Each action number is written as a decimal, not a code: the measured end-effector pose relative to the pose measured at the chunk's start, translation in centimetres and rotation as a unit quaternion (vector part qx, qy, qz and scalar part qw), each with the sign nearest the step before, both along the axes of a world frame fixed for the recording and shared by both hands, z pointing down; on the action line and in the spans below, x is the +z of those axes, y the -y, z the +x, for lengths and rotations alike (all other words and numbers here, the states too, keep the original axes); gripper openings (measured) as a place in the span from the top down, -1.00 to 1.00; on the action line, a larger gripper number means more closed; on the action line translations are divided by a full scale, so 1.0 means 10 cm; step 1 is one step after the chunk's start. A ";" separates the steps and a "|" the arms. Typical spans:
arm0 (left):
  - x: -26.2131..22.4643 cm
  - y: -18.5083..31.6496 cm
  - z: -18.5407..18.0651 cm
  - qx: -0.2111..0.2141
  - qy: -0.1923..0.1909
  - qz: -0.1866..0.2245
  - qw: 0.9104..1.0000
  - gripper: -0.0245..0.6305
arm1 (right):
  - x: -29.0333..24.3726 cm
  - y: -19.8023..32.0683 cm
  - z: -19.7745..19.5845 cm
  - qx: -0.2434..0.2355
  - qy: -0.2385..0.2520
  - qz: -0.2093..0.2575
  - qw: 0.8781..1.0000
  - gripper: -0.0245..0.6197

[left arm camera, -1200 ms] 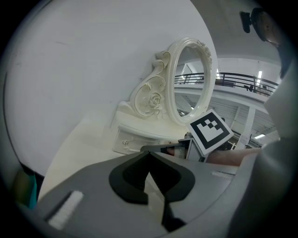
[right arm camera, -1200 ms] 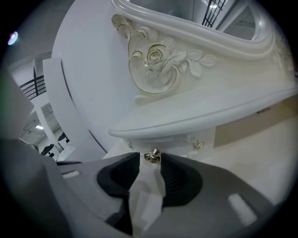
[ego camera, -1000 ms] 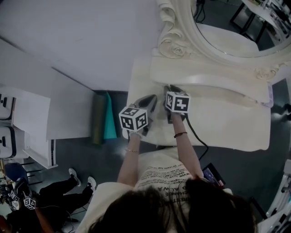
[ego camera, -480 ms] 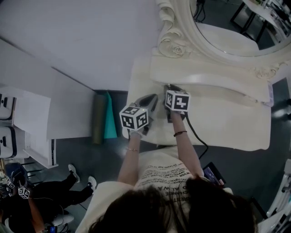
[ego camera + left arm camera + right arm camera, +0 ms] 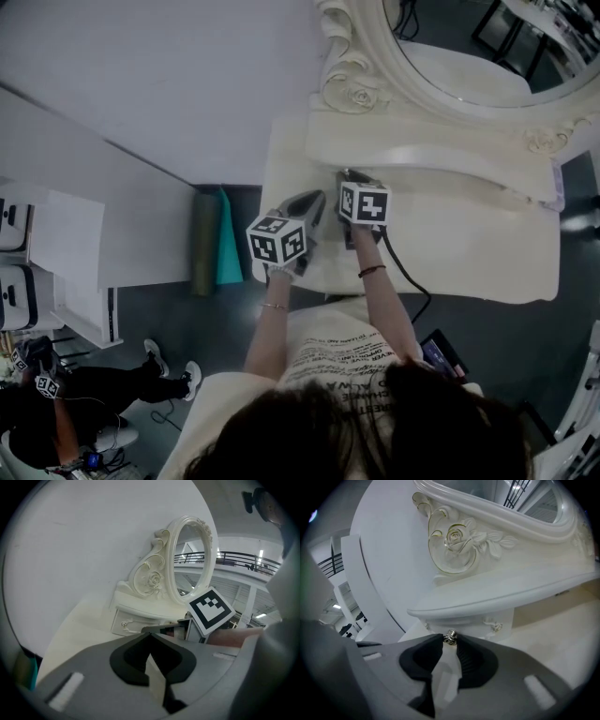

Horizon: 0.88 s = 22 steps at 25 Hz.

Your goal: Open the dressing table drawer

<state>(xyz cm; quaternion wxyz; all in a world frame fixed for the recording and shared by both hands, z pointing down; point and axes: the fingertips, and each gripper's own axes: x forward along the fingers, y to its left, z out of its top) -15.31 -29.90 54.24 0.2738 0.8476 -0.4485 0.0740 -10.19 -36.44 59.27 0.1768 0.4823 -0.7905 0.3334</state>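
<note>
While the cream-white carved dressing table [image 5: 487,253] stands against the wall under its oval, rose-framed mirror [image 5: 469,52], its small cream drawer [image 5: 473,622] sits closed beneath the shelf's left end. The right gripper [image 5: 450,643] pinches the drawer's little round metal knob [image 5: 450,637]. The left gripper [image 5: 150,634] hovers beside it, jaws together and empty.

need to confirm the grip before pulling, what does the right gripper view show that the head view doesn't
Only the right gripper view: the right gripper shut on the small metal drawer knob, and the drawer front behind it. Only the head view: the left gripper beside the right one, the green rolls on the floor, and a second person at lower left. Both: the cream dressing table and its carved mirror frame.
</note>
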 end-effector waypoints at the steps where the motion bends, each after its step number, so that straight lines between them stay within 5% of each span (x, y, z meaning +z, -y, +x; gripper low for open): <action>1: 0.00 0.00 0.00 0.000 0.000 0.000 1.000 0.93 | 0.00 0.00 0.00 0.000 0.000 0.000 1.000 0.61; 22: 0.00 -0.10 0.03 0.017 0.001 0.002 1.000 0.93 | 0.00 -0.13 0.00 0.002 0.001 -0.003 1.000 0.61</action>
